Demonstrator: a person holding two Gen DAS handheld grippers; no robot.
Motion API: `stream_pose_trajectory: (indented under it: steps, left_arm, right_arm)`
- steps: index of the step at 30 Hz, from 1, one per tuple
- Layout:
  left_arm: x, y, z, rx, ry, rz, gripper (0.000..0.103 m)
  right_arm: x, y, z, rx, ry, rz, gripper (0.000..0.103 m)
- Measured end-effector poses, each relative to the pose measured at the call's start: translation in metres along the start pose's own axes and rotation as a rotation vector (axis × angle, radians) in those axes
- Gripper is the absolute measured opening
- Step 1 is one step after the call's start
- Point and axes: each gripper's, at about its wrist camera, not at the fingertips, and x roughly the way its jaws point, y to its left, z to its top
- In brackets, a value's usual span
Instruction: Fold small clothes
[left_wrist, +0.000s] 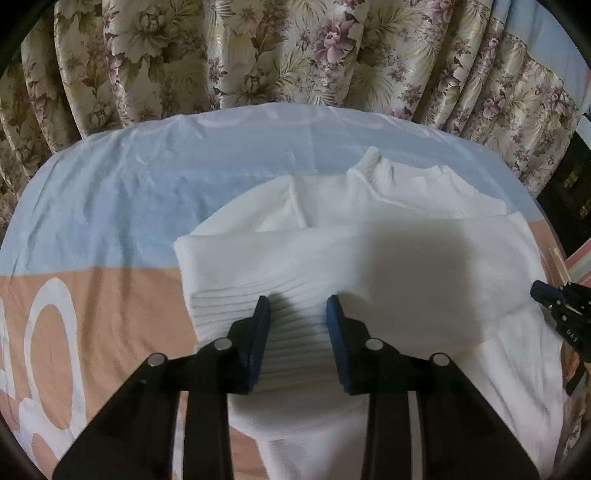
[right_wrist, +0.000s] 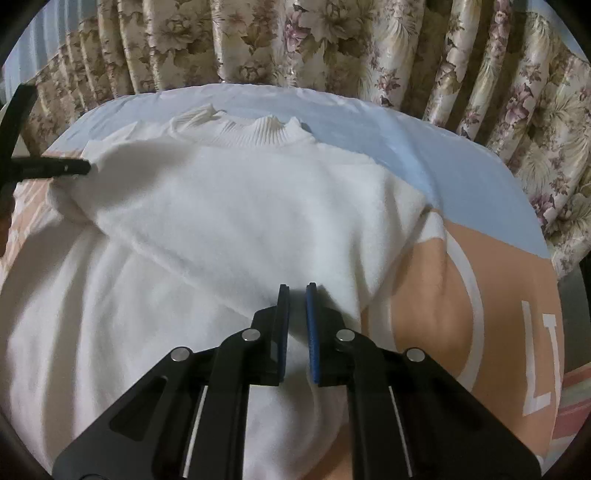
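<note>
A white knit sweater (left_wrist: 369, 258) lies flat on the bed, its ribbed collar (right_wrist: 255, 133) at the far side. One sleeve is folded across the body, and its ribbed cuff (left_wrist: 295, 332) lies between the fingers of my left gripper (left_wrist: 298, 306), which is open over it. My right gripper (right_wrist: 296, 291) hovers over the sweater's right part (right_wrist: 240, 221) with its jaws a narrow gap apart and nothing between them. The left gripper's finger also shows at the left edge of the right wrist view (right_wrist: 51, 168). The right gripper shows at the right edge of the left wrist view (left_wrist: 561, 306).
The bed sheet (left_wrist: 110, 206) is pale blue at the far side and peach with white print (right_wrist: 509, 288) nearer. A floral curtain (left_wrist: 258, 51) hangs right behind the bed. Dark furniture (left_wrist: 569, 192) stands at the far right.
</note>
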Motion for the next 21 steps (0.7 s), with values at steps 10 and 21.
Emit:
stream_pose_trajectory:
  steps: [10, 21]
  left_arm:
    - [-0.062, -0.033, -0.034, 0.047, -0.045, 0.070, 0.082]
    - [-0.076, -0.050, -0.090, 0.017, 0.025, 0.073, 0.088]
  right_arm:
    - [-0.017, -0.019, 0.024, 0.096, -0.046, 0.062, 0.022]
    - [-0.041, -0.017, 0.019, 0.190, -0.109, 0.106, 0.095]
